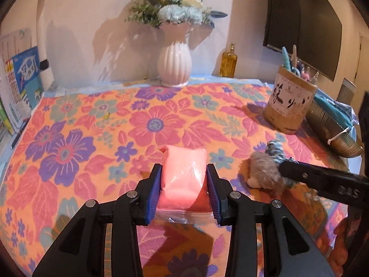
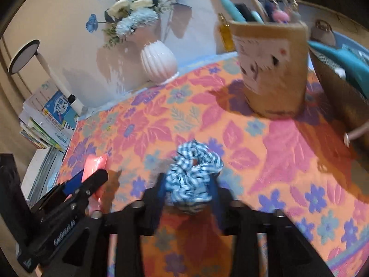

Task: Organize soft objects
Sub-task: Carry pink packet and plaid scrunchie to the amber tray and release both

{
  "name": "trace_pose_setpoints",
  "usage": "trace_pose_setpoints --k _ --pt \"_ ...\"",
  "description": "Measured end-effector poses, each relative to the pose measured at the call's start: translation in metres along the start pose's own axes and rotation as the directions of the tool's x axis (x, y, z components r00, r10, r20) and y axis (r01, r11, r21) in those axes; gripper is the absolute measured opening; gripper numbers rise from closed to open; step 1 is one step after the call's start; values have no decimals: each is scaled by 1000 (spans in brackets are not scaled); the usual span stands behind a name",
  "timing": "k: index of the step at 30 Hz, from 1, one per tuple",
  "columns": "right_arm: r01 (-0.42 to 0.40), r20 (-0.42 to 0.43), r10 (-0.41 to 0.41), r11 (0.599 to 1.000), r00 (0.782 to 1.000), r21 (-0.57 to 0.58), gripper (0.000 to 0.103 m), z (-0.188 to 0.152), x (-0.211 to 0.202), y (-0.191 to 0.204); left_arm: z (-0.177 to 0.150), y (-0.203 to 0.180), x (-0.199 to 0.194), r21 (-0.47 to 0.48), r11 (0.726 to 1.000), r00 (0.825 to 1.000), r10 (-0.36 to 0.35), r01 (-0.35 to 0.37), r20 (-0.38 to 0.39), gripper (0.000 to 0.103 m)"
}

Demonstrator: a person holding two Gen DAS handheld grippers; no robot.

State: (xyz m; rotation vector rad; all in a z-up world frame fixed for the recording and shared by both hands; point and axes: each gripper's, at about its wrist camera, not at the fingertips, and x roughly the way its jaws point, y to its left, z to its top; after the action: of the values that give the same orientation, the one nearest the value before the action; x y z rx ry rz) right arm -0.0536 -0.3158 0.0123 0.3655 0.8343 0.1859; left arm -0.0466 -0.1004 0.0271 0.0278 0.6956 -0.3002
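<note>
Pink putty in a clear bag [image 1: 183,177] is clamped between the blue pads of the left hand-held gripper [image 1: 183,180], above the floral cloth [image 1: 96,124] on the desk. A blue-and-white striped scrunchie [image 2: 192,176] is pinched by the right hand-held gripper [image 2: 190,191], near the tan pen holder [image 2: 274,69].

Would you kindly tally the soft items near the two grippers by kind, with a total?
Pink soft packet in a clear bag, between the left gripper's fingers: 1
Blue-and-white checked scrunchie, between the right gripper's fingers: 1
Grey furry item on the floral cloth: 1
Total: 3
</note>
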Motion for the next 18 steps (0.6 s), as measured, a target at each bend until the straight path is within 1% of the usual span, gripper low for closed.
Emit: trace_pose_setpoints --k 1,2,4,6,10,11,12,13,14,15,16,18 --pt "13 -11 -13 1000 1000 11 71 -2 1 -3 -2 2 0 -10 1000 1000 -15 15 -8 35" --pt "18 -28 -17 999 999 33 83 -4 1 -9 -2 3 3 -15 1000 1000 -25 25 -14 35" --pt "-7 -23 8 999 1000 52 83 -10 -3 -16 -3 3 5 -24 999 999 -48 47 -25 35" --pt "-2 -25 3 999 1000 53 83 -10 -3 -15 -4 0 5 -16 998 998 -61 61 -25 35" --pt "-11 -38 13 999 999 38 85 -1 8 2 -4 -4 6 6 998 998 -58 58 -38 35" --pt "7 -52 -6 1000 999 9 86 1 15 10 -4 -4 5 8 998 998 -58 58 -37 35" --pt "33 -64 -34 999 997 -21 85 3 22 17 -4 -4 5 12 998 998 -57 57 -34 34" --pt "63 -67 -67 996 996 -61 81 3 26 24 -4 -4 4 12 999 999 -39 40 -31 35" --pt "93 -60 -99 991 993 -97 63 3 28 30 -4 -4 3 11 999 999 -42 43 -30 35" --pt "98 -60 -106 988 993 -123 55 2 29 35 -4 -4 2 14 999 999 -40 40 -24 35" --pt "85 -56 -93 987 994 -136 55 1 28 38 -4 -5 0 21 999 999 -28 28 -15 35" --pt "102 -27 -107 983 994 -154 51 0 22 41 -2 -7 -3 27 1000 1000 -6 6 -2 35"
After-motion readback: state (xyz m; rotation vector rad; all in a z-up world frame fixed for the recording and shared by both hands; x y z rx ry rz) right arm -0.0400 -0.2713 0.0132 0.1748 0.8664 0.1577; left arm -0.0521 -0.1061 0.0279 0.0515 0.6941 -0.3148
